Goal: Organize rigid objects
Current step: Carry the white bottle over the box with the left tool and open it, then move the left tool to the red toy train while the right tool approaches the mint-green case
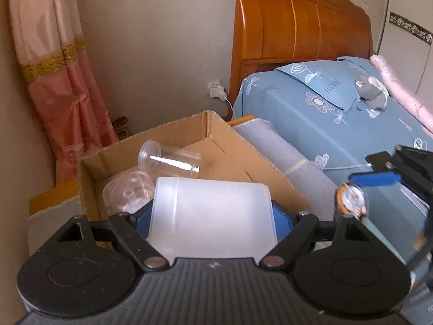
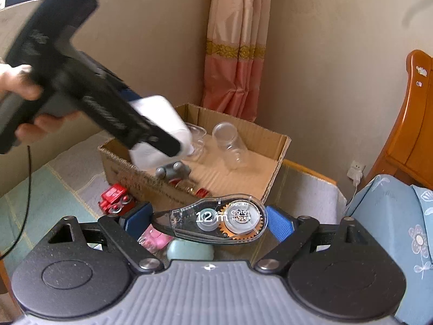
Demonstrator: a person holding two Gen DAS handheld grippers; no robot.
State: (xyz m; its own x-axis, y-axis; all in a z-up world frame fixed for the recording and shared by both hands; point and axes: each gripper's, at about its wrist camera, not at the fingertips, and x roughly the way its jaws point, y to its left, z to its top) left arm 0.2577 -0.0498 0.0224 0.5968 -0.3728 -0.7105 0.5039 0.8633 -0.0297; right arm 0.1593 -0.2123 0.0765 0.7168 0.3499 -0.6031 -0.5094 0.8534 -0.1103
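My left gripper (image 1: 213, 214) is shut on a frosted white plastic cup (image 1: 213, 216) and holds it over the near edge of an open cardboard box (image 1: 224, 135). The cup also shows in the right wrist view (image 2: 159, 127), over the box (image 2: 273, 157). In the box lie a clear plastic cup on its side (image 1: 169, 159) and a clear round container (image 1: 127, 192). My right gripper (image 2: 208, 222) is shut on a clear correction tape dispenser (image 2: 216, 222), to the right of the box; it shows blurred in the left wrist view (image 1: 351, 200).
A grey toy (image 2: 173, 172) lies in the box. A red toy train (image 2: 115, 199) sits outside its near wall. Pink (image 2: 154, 239) and teal (image 2: 189, 250) objects lie below my right gripper. A bed with blue bedding (image 1: 338, 113) stands right, a pink curtain (image 1: 62, 81) behind.
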